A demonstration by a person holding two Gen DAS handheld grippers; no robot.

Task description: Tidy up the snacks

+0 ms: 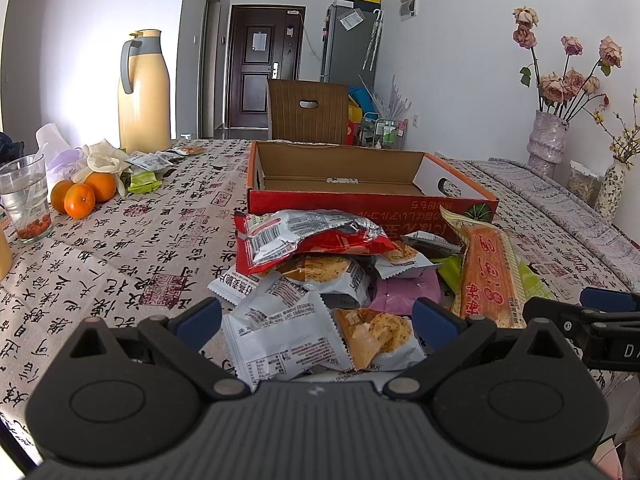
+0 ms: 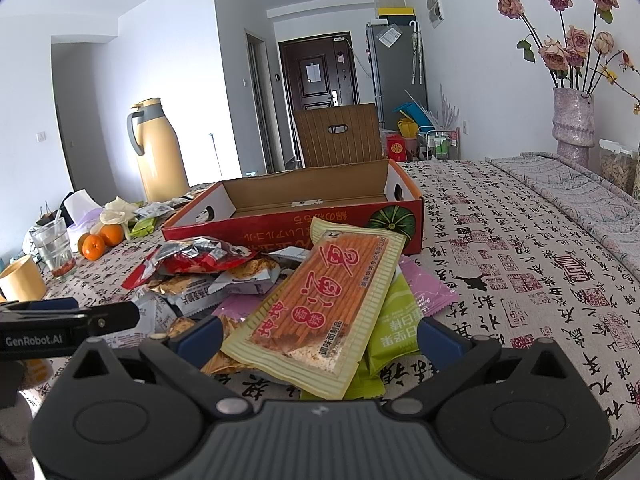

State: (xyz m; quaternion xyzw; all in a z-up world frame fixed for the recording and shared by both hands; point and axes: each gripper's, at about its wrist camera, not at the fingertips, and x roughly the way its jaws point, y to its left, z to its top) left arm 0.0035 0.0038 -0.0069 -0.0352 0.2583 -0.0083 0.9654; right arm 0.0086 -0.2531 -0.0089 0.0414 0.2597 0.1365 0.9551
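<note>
A pile of snack packets (image 1: 320,276) lies on the table in front of an open red cardboard box (image 1: 360,196) that holds no snacks. My left gripper (image 1: 318,320) is open, its blue pads on either side of a white biscuit packet (image 1: 288,340) at the pile's near edge. My right gripper (image 2: 320,338) is open around the near end of a long orange stick-snack packet (image 2: 328,296) lying on green packets (image 2: 392,320). The red box also shows in the right wrist view (image 2: 280,220). A red packet (image 1: 304,240) tops the pile.
A yellow thermos jug (image 1: 144,92), oranges (image 1: 80,198), a glass of water (image 1: 26,196) and more packets (image 1: 156,160) stand at the left. A vase of dried roses (image 1: 548,140) stands at the right. A brown chair (image 1: 308,110) is behind the box.
</note>
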